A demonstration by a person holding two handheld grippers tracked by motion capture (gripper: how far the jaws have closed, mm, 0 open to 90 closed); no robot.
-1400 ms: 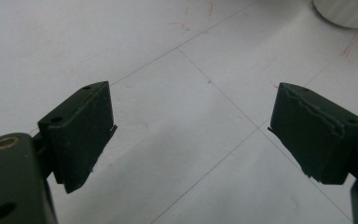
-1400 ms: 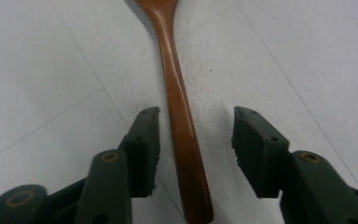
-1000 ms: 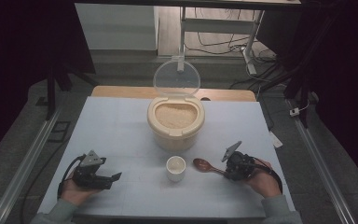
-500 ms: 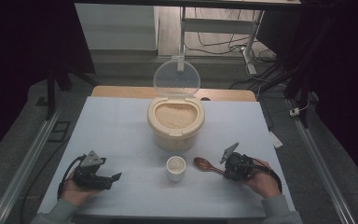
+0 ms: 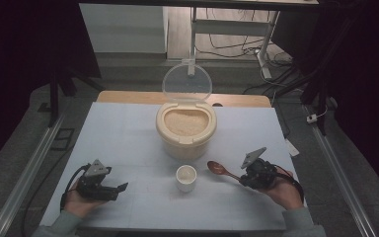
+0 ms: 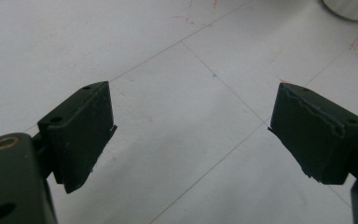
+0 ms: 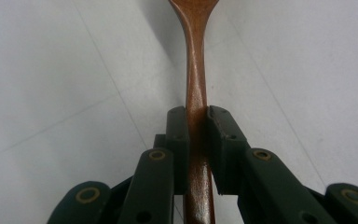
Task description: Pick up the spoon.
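A cream rice container (image 5: 186, 129) stands at the table's middle with its clear lid (image 5: 187, 82) tipped up behind it, and pale rice fills it. In front of it sits a small white cup (image 5: 186, 177). To the cup's right lies a brown wooden spoon (image 5: 220, 170), bowl end toward the cup. My right gripper (image 5: 244, 178) is shut on the spoon's handle (image 7: 196, 126), both pads pressing its sides. At the near left my left gripper (image 5: 119, 190) rests low over the table, its jaws wide apart with bare table between the pads (image 6: 81, 128).
The white table top (image 5: 128, 138) carries thin drawn lines and faint red marks. A wooden strip (image 5: 128, 97) runs along the far edge. Metal rails (image 5: 27, 163) flank both sides, and cables lie on the floor beyond.
The right gripper with the spoon has shifted slightly toward the cup. The left gripper has kept still.
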